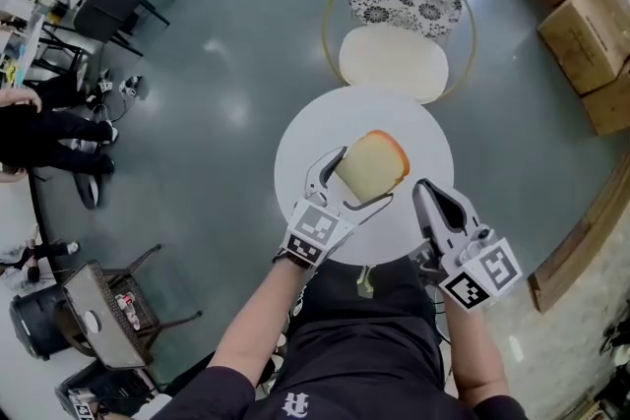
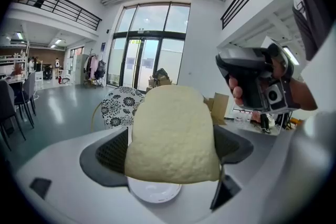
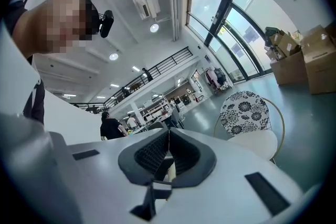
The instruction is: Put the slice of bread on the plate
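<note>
A thick slice of bread (image 1: pixel 374 162) with a pale face and orange-brown crust hangs over the round white table (image 1: pixel 423 128), held upright. My left gripper (image 1: pixel 364 176) is shut on it, one jaw on each side. In the left gripper view the bread (image 2: pixel 170 136) fills the space between the dark pads, and a small white plate (image 2: pixel 155 194) lies on the table just below it. In the head view the bread hides the plate. My right gripper (image 1: pixel 423 188) hovers at the table's near right edge, shut and empty; its own view shows the right gripper (image 3: pixel 167 152) with pads pressed together.
A chair (image 1: pixel 399 59) with a floral back and cream seat stands just beyond the table. Cardboard boxes (image 1: pixel 586 5) are stacked at the far right. Grey floor surrounds the table; people and furniture are far off at the left.
</note>
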Action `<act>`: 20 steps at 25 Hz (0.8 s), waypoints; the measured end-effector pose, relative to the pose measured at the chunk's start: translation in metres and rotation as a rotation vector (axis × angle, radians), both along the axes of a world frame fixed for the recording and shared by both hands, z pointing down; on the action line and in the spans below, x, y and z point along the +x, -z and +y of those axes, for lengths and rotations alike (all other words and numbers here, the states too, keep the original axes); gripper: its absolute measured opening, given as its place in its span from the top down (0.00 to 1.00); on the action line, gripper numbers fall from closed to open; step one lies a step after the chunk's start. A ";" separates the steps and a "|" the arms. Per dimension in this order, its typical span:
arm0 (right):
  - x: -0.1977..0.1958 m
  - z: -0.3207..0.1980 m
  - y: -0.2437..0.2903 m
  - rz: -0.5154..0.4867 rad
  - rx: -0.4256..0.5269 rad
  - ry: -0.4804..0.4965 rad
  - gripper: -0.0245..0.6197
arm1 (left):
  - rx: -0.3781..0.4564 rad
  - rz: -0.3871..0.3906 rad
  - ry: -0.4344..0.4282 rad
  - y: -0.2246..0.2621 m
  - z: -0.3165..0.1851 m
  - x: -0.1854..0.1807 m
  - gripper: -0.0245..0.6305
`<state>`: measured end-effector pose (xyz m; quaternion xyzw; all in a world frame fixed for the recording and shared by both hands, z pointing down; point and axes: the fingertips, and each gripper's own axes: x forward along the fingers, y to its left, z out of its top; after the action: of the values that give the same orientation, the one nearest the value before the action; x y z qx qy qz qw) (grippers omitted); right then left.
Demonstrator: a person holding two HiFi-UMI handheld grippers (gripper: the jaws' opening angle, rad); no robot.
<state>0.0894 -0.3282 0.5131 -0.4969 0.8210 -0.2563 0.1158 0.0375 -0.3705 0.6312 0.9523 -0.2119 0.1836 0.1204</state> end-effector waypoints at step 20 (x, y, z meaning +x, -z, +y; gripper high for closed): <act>0.006 -0.020 -0.090 -0.038 -0.001 -0.002 0.95 | -0.007 -0.285 -0.111 -0.141 -0.017 0.012 0.19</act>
<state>0.0957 -0.3478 0.6035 -0.4927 0.8181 -0.2659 0.1314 0.0498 -0.3879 0.7721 0.9264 -0.1733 0.3240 0.0819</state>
